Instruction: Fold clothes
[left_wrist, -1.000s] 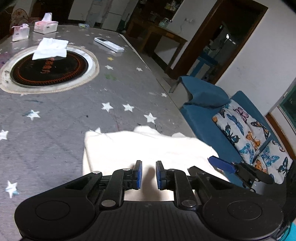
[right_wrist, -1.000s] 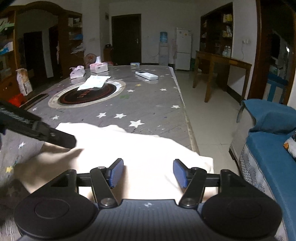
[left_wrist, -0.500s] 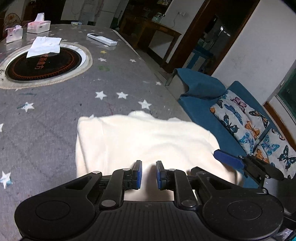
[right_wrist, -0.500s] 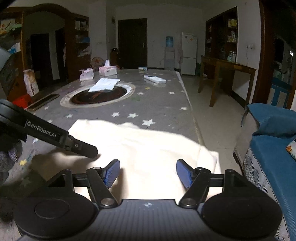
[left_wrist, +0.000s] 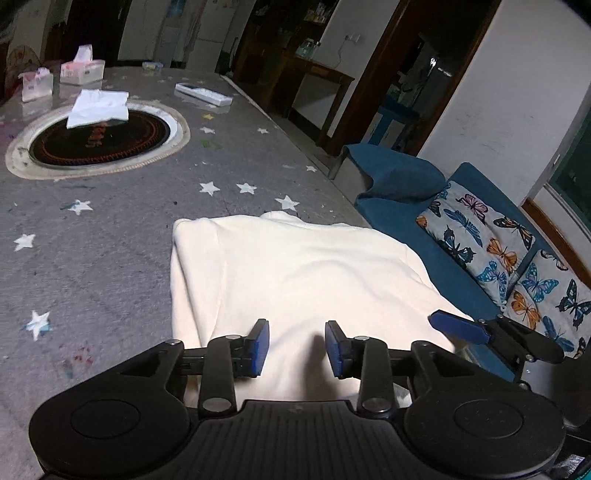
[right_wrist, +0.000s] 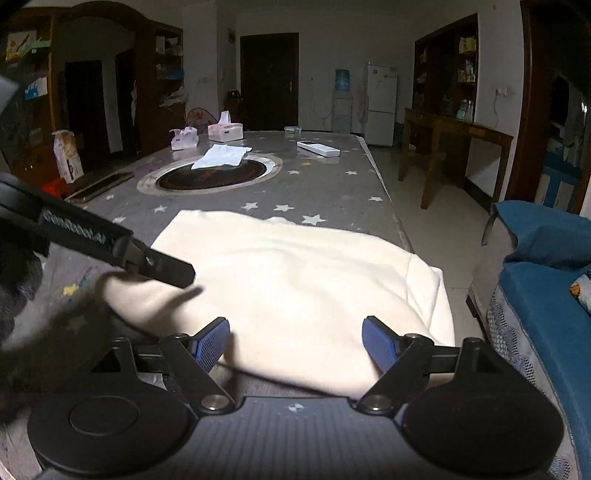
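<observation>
Both claws, left claw (left_wrist: 296, 346) and right claw (right_wrist: 296, 344), are opening empty over the folded cream fleece garment (left_wrist: 295, 273) on the grey star-patterned bench (left_wrist: 110, 229), so the release seems done and a fresh grasp of an edge comes next.

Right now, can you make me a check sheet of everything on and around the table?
Surface: grey star-print table with a round dark inset.
Job's things: cream garment, folded, lying near the table's edge.
Clutter: white cloth on the inset, two tissue packs, remote.
Claws: left claw opening, right claw opening; garment lies below both, neither pinches it.
Cables: nothing seen.
Surroundings: blue sofa with butterfly cushions, wooden side table, fridge.
</observation>
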